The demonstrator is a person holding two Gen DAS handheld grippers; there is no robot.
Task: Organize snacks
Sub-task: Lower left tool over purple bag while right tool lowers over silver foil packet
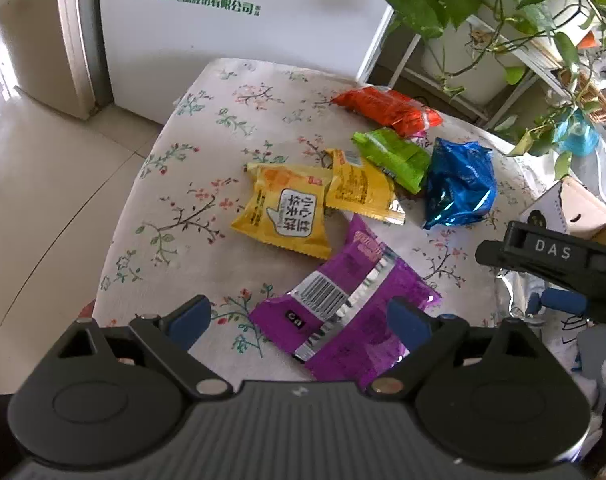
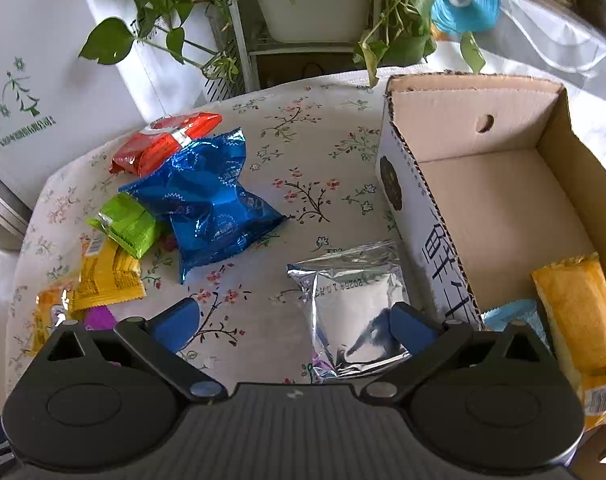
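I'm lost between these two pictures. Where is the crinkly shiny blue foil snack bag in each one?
Left wrist view: the crinkly shiny blue foil snack bag lies right of centre, just right of the small lime-green packet.
Right wrist view: the same bag lies left of centre, again just right of the green packet.
Shared landmark: the glossy red-orange wrapper lying just beyond both, on the floral tablecloth.

The left gripper (image 1: 299, 320) points steeply downward, its blue-padded jaws spread wide and empty. The right gripper (image 2: 297, 322) is tilted likewise, jaws wide apart, gripping nothing.
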